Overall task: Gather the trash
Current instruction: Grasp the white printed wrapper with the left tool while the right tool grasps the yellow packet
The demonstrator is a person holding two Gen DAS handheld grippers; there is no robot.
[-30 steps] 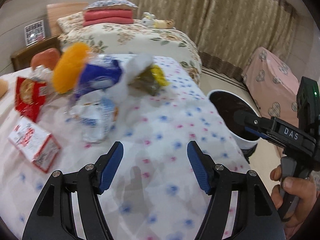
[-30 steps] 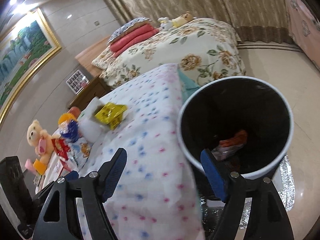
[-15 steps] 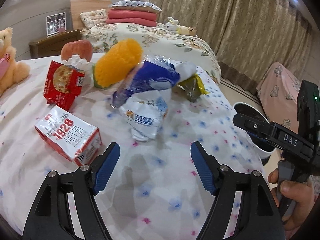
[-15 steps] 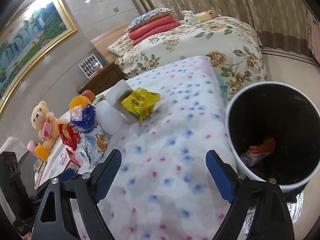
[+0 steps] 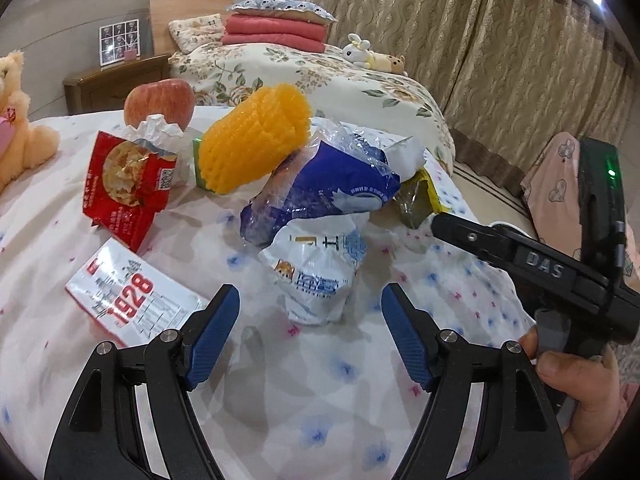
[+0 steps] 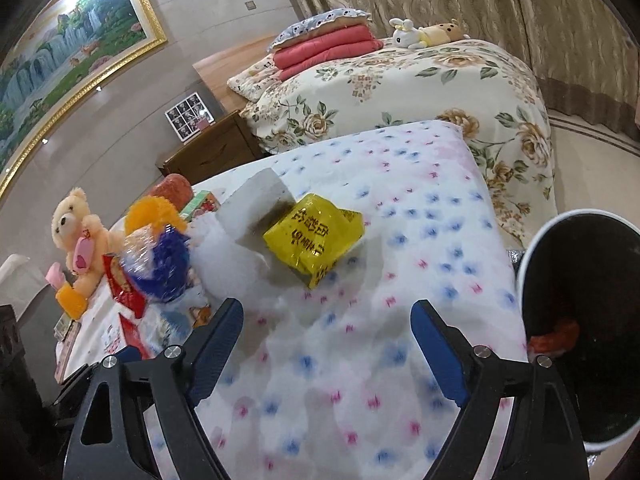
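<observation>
My left gripper (image 5: pixel 310 322) is open and empty just short of a crumpled white and blue wrapper (image 5: pixel 316 272) on the dotted bedspread (image 5: pixel 320 400). Behind it lie a blue plastic bag (image 5: pixel 320 192), an orange foam sleeve (image 5: pixel 252 140), a red snack packet (image 5: pixel 128 184) and a "1928" carton (image 5: pixel 128 304). My right gripper (image 6: pixel 326 338) is open and empty, some way short of a yellow packet (image 6: pixel 316 236). The black trash bin (image 6: pixel 580 320) stands at the right with red trash inside.
An apple (image 5: pixel 160 100), a crumpled tissue (image 5: pixel 156 132) and a teddy bear (image 6: pixel 80 236) sit at the far left of the bedspread. A white block (image 6: pixel 256 204) stands behind the yellow packet. A second bed with floral cover (image 6: pixel 400 88) lies beyond.
Both grippers have swung left, away from the bin and toward the trash pile. The left one has come closer to the white and blue wrapper. Both stayed open.
</observation>
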